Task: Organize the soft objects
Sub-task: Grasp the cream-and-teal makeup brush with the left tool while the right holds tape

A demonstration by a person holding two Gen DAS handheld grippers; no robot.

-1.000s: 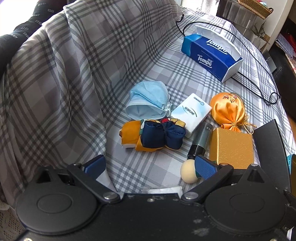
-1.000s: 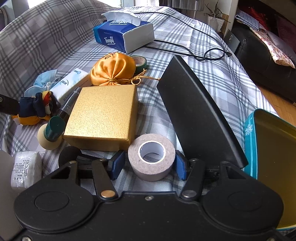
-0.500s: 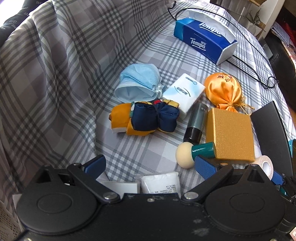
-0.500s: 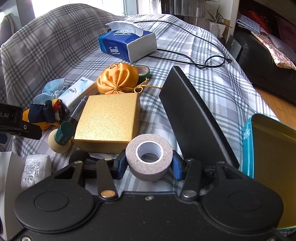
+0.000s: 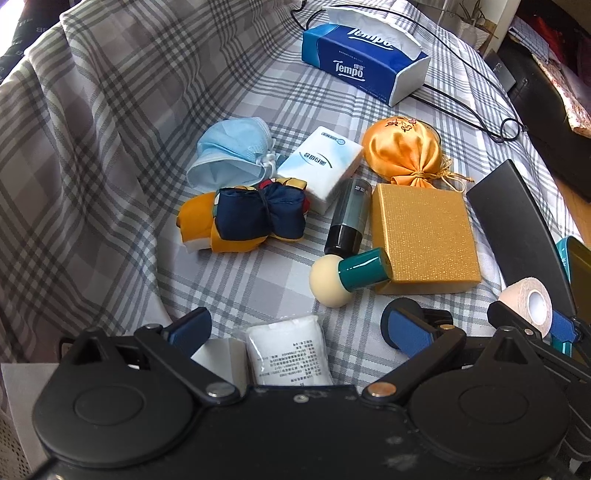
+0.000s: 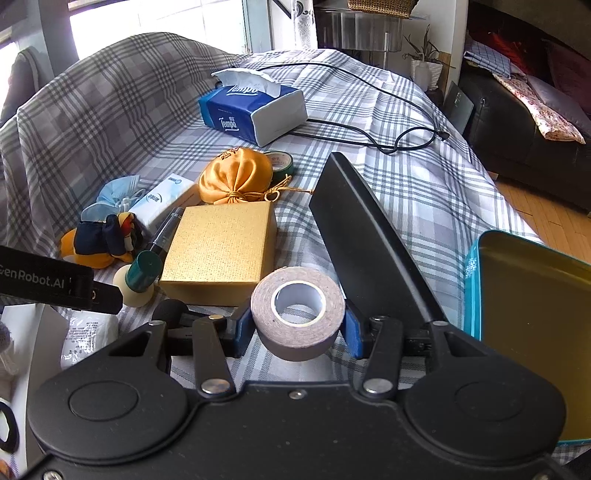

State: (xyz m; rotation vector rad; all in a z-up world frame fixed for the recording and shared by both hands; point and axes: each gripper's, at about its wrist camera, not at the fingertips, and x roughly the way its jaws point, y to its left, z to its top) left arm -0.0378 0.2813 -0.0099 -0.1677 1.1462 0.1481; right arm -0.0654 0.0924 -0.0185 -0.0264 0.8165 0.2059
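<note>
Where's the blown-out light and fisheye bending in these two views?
Right wrist view: windows behind the draped chair are overexposed, and the plaid cloth curves toward the edges. Left wrist view: only the top-left corner clips, with sunlight on the tissue box. Both stay sharp; right tongs hold the tape roll.

My left wrist camera looks down steeply from close above the near left of the plaid cloth [image 5: 122, 122]. My right one sits lower, further right, facing far across it. Both share the gold box [image 5: 421, 236] [image 6: 221, 251] and tissue pack [image 5: 362, 66] [image 6: 251, 110].
</note>
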